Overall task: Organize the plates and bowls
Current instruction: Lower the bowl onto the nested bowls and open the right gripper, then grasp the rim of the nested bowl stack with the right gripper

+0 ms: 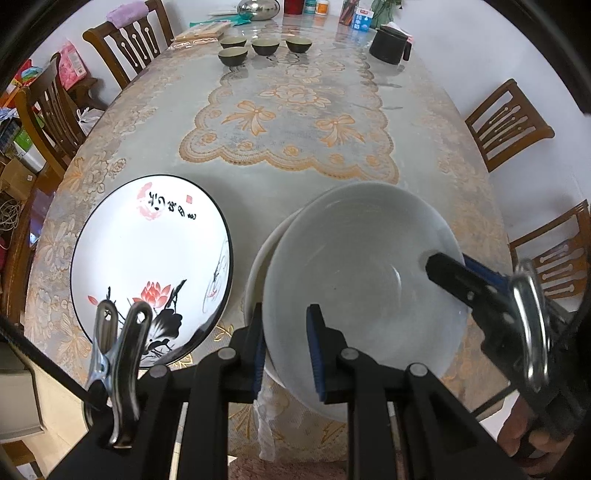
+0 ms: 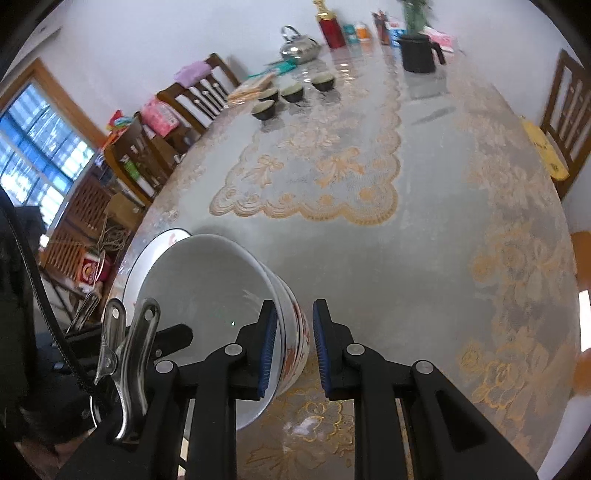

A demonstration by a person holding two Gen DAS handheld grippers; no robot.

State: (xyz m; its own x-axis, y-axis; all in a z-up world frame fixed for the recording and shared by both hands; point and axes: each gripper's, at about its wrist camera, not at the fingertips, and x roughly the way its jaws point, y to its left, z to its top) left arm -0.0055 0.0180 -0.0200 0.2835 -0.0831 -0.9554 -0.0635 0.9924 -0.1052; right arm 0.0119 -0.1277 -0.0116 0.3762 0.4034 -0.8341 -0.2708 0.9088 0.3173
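Lace-covered table (image 1: 295,122), wooden chairs (image 1: 125,44) around, white walls.

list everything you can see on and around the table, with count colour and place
large bowls: two, white, nested and tilted at the near table edge, both grippers clamped on the rims
painted plate: one, white with dark rim and red lotus, flat beside the bowls
small bowls: four, dark outside and pale inside, grouped at the far end
lidded mug: one, black, far end
kettle: one, silver, far end
carton: one, blue and white, far end
tablecloth: one, pale lace with orange flowers, covering the table
chairs: several, brown wood, around the table
left gripper: black with blue pads, jaws shut on the near rim
right gripper: same, jaws shut on the rim
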